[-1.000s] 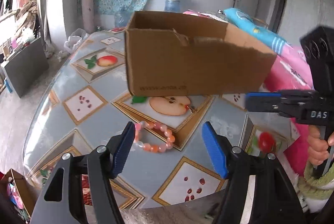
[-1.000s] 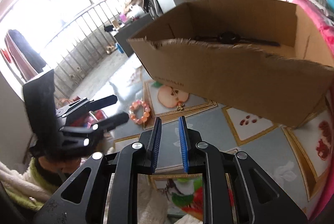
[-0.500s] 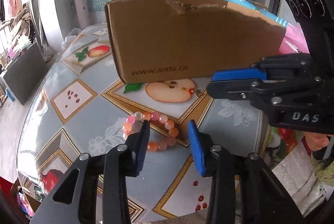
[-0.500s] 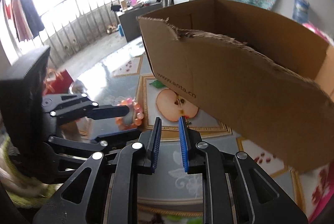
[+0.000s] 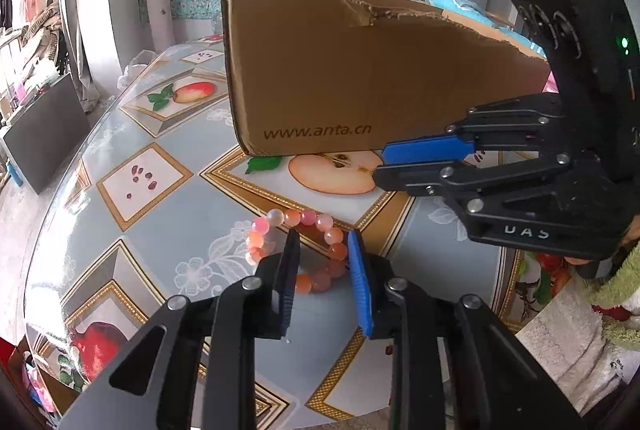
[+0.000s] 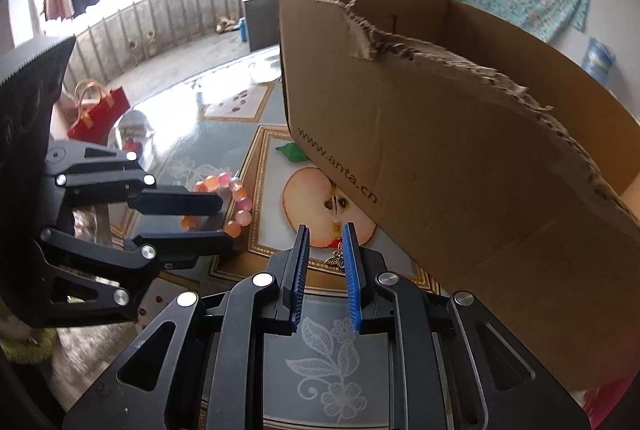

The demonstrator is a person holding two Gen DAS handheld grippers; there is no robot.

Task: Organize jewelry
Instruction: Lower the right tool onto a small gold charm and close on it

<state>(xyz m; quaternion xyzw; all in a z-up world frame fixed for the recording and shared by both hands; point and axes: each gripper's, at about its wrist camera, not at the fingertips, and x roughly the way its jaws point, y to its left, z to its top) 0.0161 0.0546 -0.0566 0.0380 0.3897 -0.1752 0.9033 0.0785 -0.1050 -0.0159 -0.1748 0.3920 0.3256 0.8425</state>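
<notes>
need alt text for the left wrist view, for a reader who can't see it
The left tool, its jaws closing, straddles the near side of a pink and orange beaded bracelet lying on a fruit-patterned tablecloth. Behind it stands a torn brown cardboard box; the right tool reaches in from the right, tips at the box's lower edge.

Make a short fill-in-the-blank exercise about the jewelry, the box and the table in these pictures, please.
1. The left hand-held gripper is closing around a bead ____ of pink and orange beads.
2. The printed address on the cardboard box ends in the letters ____.
3. On the tablecloth, just below the box, is printed a halved ____.

Missing words: bracelet; cn; apple
</notes>
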